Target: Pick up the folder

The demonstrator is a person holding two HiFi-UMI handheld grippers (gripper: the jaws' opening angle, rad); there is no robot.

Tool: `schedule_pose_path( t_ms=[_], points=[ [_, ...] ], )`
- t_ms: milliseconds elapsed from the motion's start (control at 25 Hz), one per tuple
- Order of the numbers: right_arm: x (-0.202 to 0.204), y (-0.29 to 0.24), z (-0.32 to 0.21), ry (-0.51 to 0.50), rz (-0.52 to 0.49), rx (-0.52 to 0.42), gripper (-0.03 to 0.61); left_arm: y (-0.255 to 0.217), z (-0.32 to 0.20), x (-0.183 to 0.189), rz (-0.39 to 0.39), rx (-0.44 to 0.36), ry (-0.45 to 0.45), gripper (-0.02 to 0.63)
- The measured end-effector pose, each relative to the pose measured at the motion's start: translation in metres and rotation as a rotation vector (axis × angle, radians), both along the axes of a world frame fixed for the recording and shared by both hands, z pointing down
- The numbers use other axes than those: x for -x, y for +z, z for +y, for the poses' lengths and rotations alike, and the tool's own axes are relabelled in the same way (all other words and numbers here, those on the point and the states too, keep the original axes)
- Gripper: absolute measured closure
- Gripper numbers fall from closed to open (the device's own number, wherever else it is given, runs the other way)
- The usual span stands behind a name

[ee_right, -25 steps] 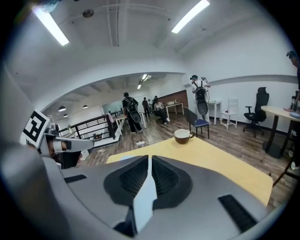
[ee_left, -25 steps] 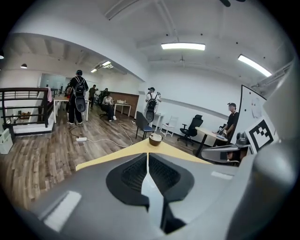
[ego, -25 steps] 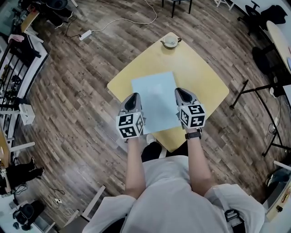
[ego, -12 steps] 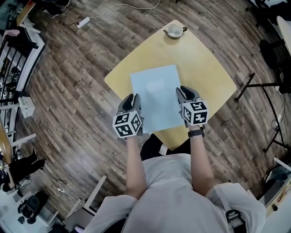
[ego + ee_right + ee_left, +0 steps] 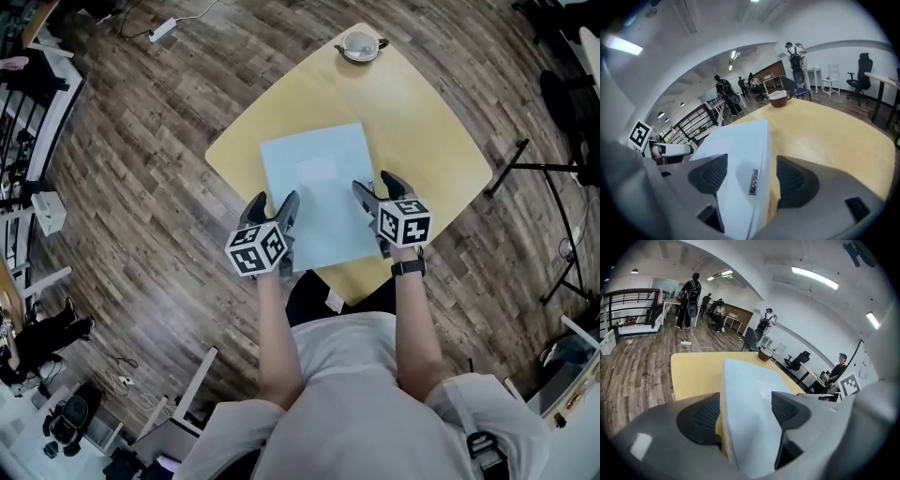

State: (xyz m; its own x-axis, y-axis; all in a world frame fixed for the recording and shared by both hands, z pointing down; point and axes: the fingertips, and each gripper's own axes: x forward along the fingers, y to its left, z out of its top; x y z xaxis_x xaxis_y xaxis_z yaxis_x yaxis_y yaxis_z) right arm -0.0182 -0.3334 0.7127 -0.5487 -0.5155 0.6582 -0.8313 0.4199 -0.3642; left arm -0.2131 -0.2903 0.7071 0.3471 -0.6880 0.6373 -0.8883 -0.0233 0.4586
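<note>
A light blue folder (image 5: 317, 192) lies on the yellow table (image 5: 412, 112). My left gripper (image 5: 272, 202) straddles the folder's near left edge, and my right gripper (image 5: 375, 187) straddles its near right edge. Both jaws have just been opening and stand wide. In the left gripper view the folder (image 5: 745, 380) runs between the spread pads of the left gripper (image 5: 745, 411), and neither pad presses on it. In the right gripper view the folder's edge (image 5: 740, 140), with a small metal clasp (image 5: 753, 181), sits in the gap of the right gripper (image 5: 751, 176).
A cup on a saucer (image 5: 358, 44) stands at the table's far corner. A power strip (image 5: 161, 31) and its cable lie on the wooden floor beyond. A black-legged desk (image 5: 534, 169) stands to the right. Several people stand far off in the room (image 5: 691, 296).
Both grippers were shut on the folder's side edges; now both sets of jaws stand apart. The hands have come down toward the table and the folder rests on it.
</note>
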Motion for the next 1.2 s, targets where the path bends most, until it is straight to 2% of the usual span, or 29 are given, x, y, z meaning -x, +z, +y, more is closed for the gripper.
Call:
schedule_pose_path(
  t_ms=[160, 400, 640, 800, 1040, 1200],
  points=[
    [-0.001, 0.009, 0.001, 0.015, -0.043, 0.047, 0.282, 0.015, 0.005, -0.004, 0.061, 0.044, -0.004, 0.244],
    [0.003, 0.023, 0.001, 0.013, -0.105, 0.13, 0.282, 0.032, 0.01, -0.014, 0.069, 0.108, 0.051, 0.244],
    [0.005, 0.033, 0.003, 0.048, -0.273, 0.229, 0.282, 0.038, 0.009, -0.015, 0.107, 0.123, 0.057, 0.244],
    [0.005, 0.035, 0.003, 0.048, -0.315, 0.215, 0.282, 0.044, 0.008, -0.015, 0.135, 0.129, 0.053, 0.242],
    [0.003, 0.04, 0.003, 0.077, -0.349, 0.2, 0.282, 0.053, 0.009, -0.014, 0.245, 0.126, 0.011, 0.233],
    [0.002, 0.039, 0.002, 0.094, -0.362, 0.191, 0.282, 0.053, 0.008, -0.015, 0.266, 0.137, 0.011, 0.232]
  ],
)
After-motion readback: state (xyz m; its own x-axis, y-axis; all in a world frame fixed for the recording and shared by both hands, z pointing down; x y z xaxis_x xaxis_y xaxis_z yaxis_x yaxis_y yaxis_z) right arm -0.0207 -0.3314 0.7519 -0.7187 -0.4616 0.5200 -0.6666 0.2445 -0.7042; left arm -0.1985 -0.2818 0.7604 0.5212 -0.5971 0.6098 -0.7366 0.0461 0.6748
